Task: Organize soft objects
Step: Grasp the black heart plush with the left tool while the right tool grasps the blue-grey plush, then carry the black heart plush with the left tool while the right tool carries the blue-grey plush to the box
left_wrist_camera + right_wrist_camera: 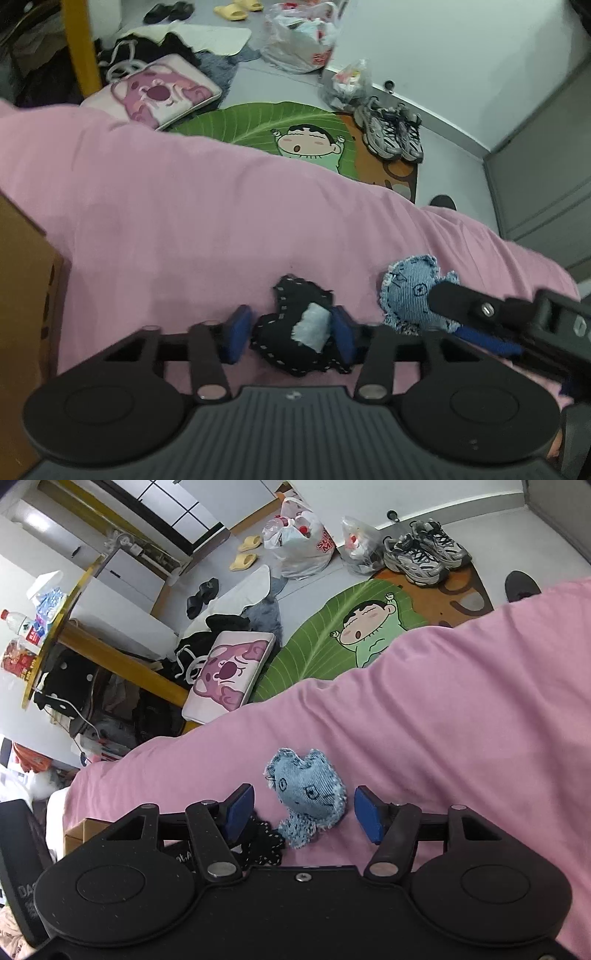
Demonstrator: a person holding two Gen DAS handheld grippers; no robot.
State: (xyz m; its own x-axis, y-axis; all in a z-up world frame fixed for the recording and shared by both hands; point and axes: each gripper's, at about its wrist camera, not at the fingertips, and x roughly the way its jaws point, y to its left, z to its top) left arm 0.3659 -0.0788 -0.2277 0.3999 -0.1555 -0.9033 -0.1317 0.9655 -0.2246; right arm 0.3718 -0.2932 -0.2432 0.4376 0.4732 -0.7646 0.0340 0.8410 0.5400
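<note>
Frayed light denim toy (308,792), stitched dark cloth toy (295,328), both on matt pink cotton sheet (166,206).

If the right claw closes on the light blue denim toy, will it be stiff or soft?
The light blue denim toy looks stuffed and frayed, so it probably squashes. It seems light and should not roll. The right claw stands open around it.

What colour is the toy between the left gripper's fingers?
Black toy with white stitching and a pale blue patch; clearest in the left wrist view.
</note>
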